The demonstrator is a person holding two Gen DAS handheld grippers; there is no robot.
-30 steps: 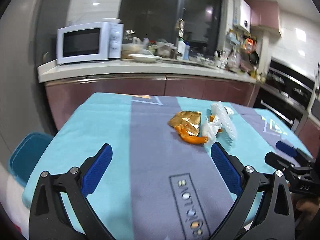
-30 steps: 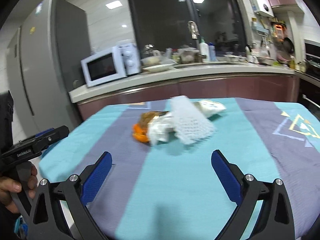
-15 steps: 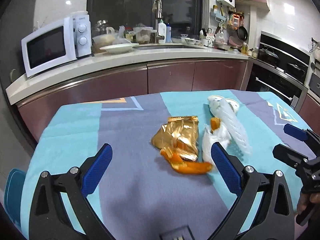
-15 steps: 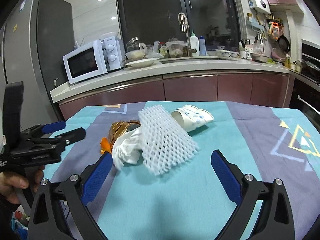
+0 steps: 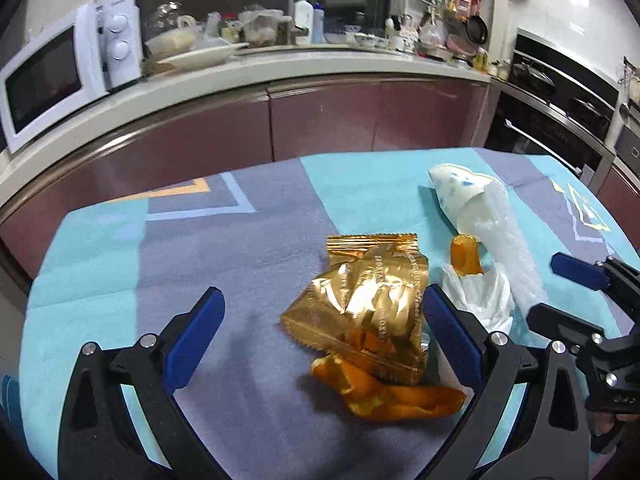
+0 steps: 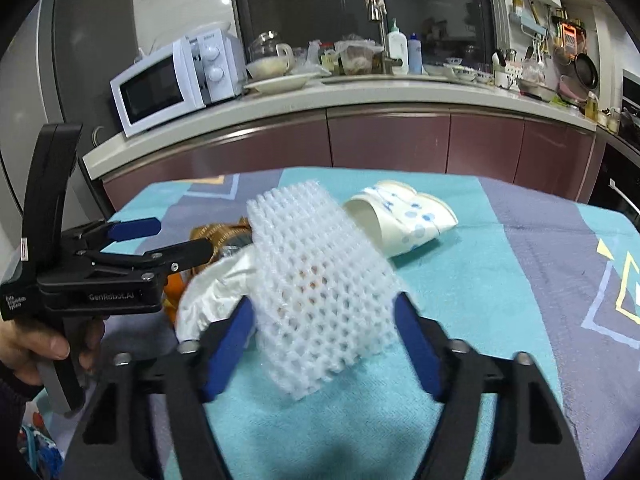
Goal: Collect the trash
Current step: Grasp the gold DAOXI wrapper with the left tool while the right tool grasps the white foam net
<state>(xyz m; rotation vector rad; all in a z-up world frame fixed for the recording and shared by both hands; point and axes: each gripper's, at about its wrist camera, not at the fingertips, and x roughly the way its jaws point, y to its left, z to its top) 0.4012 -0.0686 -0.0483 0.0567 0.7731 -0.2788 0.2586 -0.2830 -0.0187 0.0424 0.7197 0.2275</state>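
Trash lies in a pile on the blue and grey tablecloth (image 5: 224, 264). A gold foil wrapper (image 5: 364, 308) lies over orange peel (image 5: 392, 398), between the open fingers of my left gripper (image 5: 320, 312). A white tissue (image 5: 482, 292) and a second peel piece (image 5: 464, 256) lie to its right. A white foam net (image 6: 320, 284) sits between the fingers of my right gripper (image 6: 326, 324), which is open around it. A crushed paper cup (image 6: 404, 216) with blue dots lies behind the net. The left gripper also shows in the right wrist view (image 6: 176, 240).
The tablecloth (image 6: 500, 288) covers a table whose far edge faces maroon kitchen cabinets (image 5: 320, 116). A counter with a white microwave (image 5: 60, 68) and dishes runs behind. An oven (image 5: 560, 120) stands at the right. The right gripper shows at the right in the left wrist view (image 5: 560, 292).
Both grippers have moved forward and down to the trash pile. The left now straddles the gold wrapper; the right has narrowed around the foam net.
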